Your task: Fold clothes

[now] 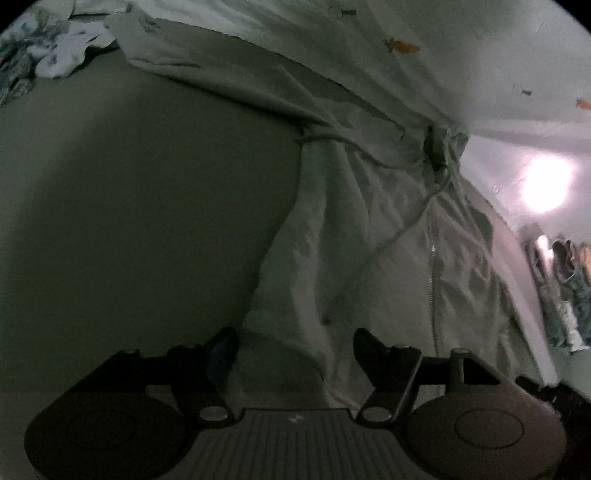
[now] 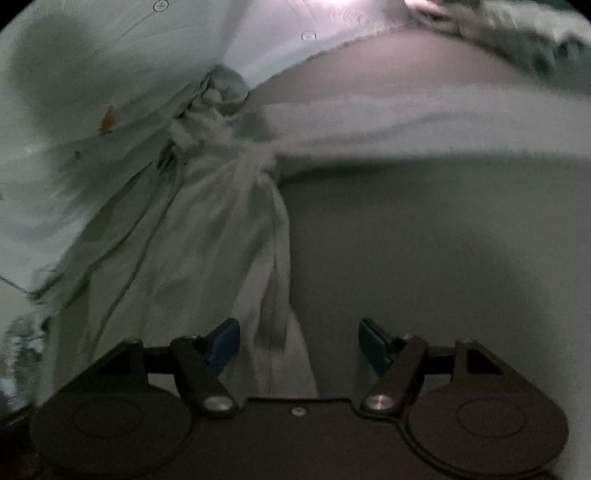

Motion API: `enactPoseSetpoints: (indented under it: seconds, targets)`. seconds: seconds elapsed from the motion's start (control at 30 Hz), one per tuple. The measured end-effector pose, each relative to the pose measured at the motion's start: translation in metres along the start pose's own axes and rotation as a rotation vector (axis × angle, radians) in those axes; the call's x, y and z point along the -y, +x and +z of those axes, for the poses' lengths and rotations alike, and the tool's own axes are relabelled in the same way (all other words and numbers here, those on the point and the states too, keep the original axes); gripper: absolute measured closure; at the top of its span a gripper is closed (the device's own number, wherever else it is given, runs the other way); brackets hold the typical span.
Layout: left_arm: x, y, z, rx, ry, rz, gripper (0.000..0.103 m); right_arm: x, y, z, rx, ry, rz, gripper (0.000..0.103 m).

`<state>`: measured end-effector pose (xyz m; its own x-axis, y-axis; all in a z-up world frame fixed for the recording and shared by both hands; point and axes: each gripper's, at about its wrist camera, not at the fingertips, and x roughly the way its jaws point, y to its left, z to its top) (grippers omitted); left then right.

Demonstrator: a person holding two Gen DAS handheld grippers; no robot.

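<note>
A pale zip-up garment lies rumpled on a dark flat surface; its zipper runs down the right part. My left gripper is open, its jaws astride the garment's near edge, not closed on it. In the right wrist view the same garment is bunched at the left, a sleeve stretching right. My right gripper is open, with a fold of the cloth between its blue-padded fingers.
A white sheet with small orange prints lies behind the garment. A crumpled patterned cloth sits at the far left. A bright lamp and hanging clothes are at the right. More crumpled cloth lies at the back right.
</note>
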<state>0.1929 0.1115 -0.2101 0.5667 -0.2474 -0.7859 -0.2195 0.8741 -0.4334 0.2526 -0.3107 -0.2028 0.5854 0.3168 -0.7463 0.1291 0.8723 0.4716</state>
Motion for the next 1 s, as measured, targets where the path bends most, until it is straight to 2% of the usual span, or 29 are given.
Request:
enactPoseSetpoints:
  seconds: [0.03,0.07,0.1,0.13,0.17,0.27,0.37,0.43,0.47,0.5,0.53,0.6,0.63,0.7,0.73,0.77,0.9,1.0]
  targets:
    - [0.001,-0.001,-0.004,0.009,-0.010,0.011,0.051,0.000,-0.003,-0.005,0.001,-0.008,0.022,0.033]
    - [0.003,-0.002,-0.007,0.016,-0.018,0.034,0.060,0.000,-0.005,-0.008,-0.012,-0.019,0.047,0.042]
    - [0.005,-0.002,-0.010,0.022,-0.025,0.054,0.074,0.000,-0.006,-0.010,-0.030,-0.030,0.076,0.068]
    - [0.006,-0.002,-0.014,0.027,-0.036,0.057,0.083,0.001,-0.006,-0.012,-0.054,-0.028,0.110,0.081]
    - [0.005,-0.003,-0.017,0.035,-0.068,0.039,0.090,0.003,-0.005,-0.013,-0.084,-0.016,0.147,0.087]
    - [0.000,-0.011,-0.016,0.052,-0.172,0.018,0.094,0.009,-0.013,-0.009,-0.087,0.027,0.228,0.094]
    - [0.007,-0.043,-0.013,0.108,-0.195,-0.049,0.095,0.035,-0.035,-0.002,-0.029,0.214,0.398,0.098]
    - [0.013,-0.067,-0.014,0.142,-0.188,-0.089,0.094,0.053,-0.047,-0.002,0.012,0.330,0.489,0.098]
    - [0.014,-0.070,-0.015,0.137,-0.182,-0.073,0.090,0.062,-0.051,-0.003,0.027,0.361,0.483,0.098]
    - [0.014,-0.069,-0.018,0.122,-0.169,-0.039,0.079,0.067,-0.053,-0.005,0.028,0.352,0.419,0.098]
    - [0.014,-0.065,-0.022,0.107,-0.155,-0.002,0.071,0.069,-0.052,-0.007,0.019,0.312,0.319,0.097]
    - [0.008,-0.053,-0.032,0.075,-0.133,0.109,0.072,0.070,-0.047,-0.013,-0.003,0.220,0.111,0.095]
    - [0.002,-0.049,-0.036,0.055,-0.135,0.157,0.072,0.071,-0.047,-0.016,-0.012,0.206,0.070,0.093]
    - [-0.008,-0.049,-0.045,0.043,-0.155,0.161,0.066,0.075,-0.051,-0.020,-0.019,0.218,0.095,0.074]
    - [-0.007,-0.048,-0.047,0.044,-0.142,0.159,0.061,0.076,-0.054,-0.022,-0.013,0.219,0.110,0.068]
    - [-0.007,-0.048,-0.049,0.044,-0.129,0.157,0.059,0.075,-0.057,-0.023,-0.011,0.205,0.118,0.063]
    - [-0.004,-0.045,-0.056,0.045,-0.076,0.151,0.057,0.064,-0.053,-0.024,-0.056,0.143,0.161,0.061]
    - [0.008,-0.040,-0.056,0.053,0.000,0.162,0.058,0.051,-0.047,-0.025,-0.096,0.096,0.198,0.057]
